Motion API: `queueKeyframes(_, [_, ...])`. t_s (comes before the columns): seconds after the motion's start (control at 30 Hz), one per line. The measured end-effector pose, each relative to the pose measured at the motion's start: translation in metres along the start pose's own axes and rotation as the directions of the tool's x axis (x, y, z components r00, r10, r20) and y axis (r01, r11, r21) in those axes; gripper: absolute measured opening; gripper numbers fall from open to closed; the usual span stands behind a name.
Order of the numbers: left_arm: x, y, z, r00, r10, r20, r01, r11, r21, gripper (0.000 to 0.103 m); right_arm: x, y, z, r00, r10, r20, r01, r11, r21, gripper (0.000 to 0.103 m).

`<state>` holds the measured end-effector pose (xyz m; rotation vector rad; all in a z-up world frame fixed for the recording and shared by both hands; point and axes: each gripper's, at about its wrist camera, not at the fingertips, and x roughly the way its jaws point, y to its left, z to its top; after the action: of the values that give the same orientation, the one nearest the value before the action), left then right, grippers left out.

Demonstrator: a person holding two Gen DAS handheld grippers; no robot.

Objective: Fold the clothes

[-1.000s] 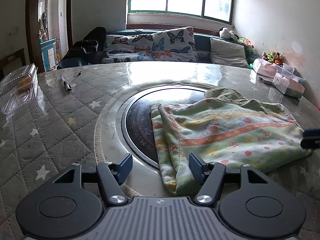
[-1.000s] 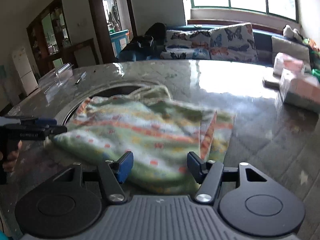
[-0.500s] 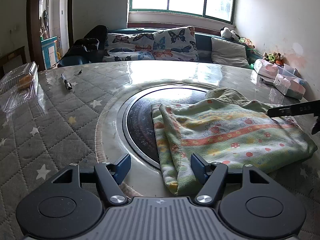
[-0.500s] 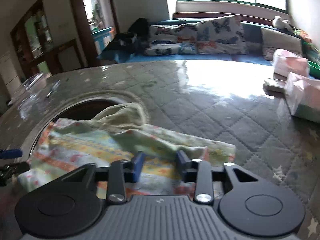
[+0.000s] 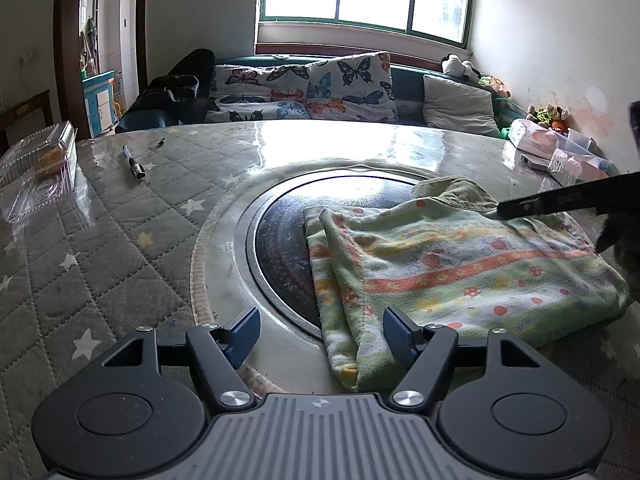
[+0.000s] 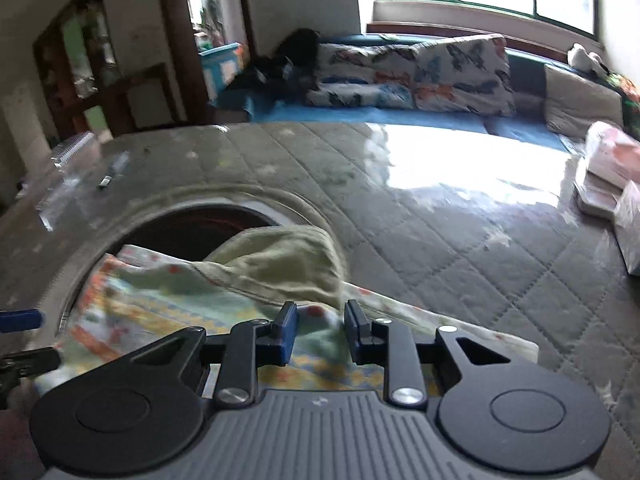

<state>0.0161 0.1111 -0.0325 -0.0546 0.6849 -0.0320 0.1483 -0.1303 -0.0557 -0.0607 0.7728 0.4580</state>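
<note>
The right tongs (image 6: 318,330), their jaws drawn narrow with a thin gap between the blue pads, hover over the far edge of a folded terry garment (image 5: 460,272), right beside its plain olive hood-like flap (image 6: 280,268); whether cloth is pinched between them cannot be told from the blurred right wrist view. The left tongs (image 5: 320,336) are spread wide and hold nothing, poised just short of the garment's near corner, whose rolled fold lies between the two pads. The garment, soft looped cotton in pale green with orange bands and red dots, rests on the table (image 5: 120,240), half over a dark round inset plate (image 5: 280,248) ringed in metal; its long axis runs across the left camera's field, left to right. The flap lies ahead of the right tongs and is the nearer job for that hand, while the left hand is closer to the near edge. The table is covered in grey quilted cloth with stars under a glossy clear sheet. A pen (image 5: 134,162) and a clear plastic clamshell box (image 5: 40,160) sit well apart at the left.
</note>
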Motion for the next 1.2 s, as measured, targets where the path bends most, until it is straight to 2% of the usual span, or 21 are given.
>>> queueKeyframes(0.2, [-0.002,0.005,0.002,1.000,0.001,-0.005,-0.001,1.000,-0.022,0.072,-0.023,0.012,0.000,0.999,0.012,0.043,-0.010,0.999,-0.051,0.026])
queueKeyframes(0.27, [-0.002,0.005,0.002,1.000,0.004,-0.004,-0.004,1.000,-0.018,0.072,-0.031,0.022,0.000,0.998,0.036,0.053,-0.032,0.996,-0.084,0.028])
queueKeyframes(0.33, [-0.001,0.003,0.000,1.000,0.011,-0.003,-0.011,1.000,-0.002,0.073,-0.040,0.034,-0.002,0.996,0.065,0.061,-0.057,0.991,-0.121,0.036])
queueKeyframes(0.47, [-0.003,0.003,0.002,1.000,0.021,-0.003,-0.021,1.000,0.003,0.074,-0.053,0.062,-0.008,0.990,0.127,0.061,-0.112,0.972,-0.206,0.038])
queueKeyframes(0.57, [-0.004,0.008,0.005,0.999,0.035,-0.003,-0.035,0.999,-0.016,0.074,-0.059,0.089,-0.018,0.984,0.170,0.047,-0.148,0.944,-0.295,0.040])
queueKeyframes(0.63, [-0.006,0.015,0.008,0.999,0.052,-0.003,-0.052,0.998,-0.037,0.072,-0.060,0.108,-0.026,0.980,0.197,0.036,-0.171,0.917,-0.361,0.043])
queueKeyframes(0.8, [-0.013,0.033,0.016,0.998,0.065,-0.010,-0.066,0.990,-0.121,0.072,-0.059,0.153,-0.044,0.968,0.249,-0.004,-0.219,0.843,-0.491,0.043])
queueKeyframes(1.07, [-0.019,0.051,0.026,1.000,-0.017,-0.013,0.013,0.966,-0.259,0.072,-0.044,0.196,-0.059,0.960,0.274,-0.055,-0.253,0.769,-0.587,0.043])
queueKeyframes(1.2, [-0.016,0.051,0.028,0.997,-0.080,-0.024,0.068,0.947,-0.314,0.073,-0.034,0.204,-0.064,0.963,0.261,-0.073,-0.251,0.757,-0.603,0.042])
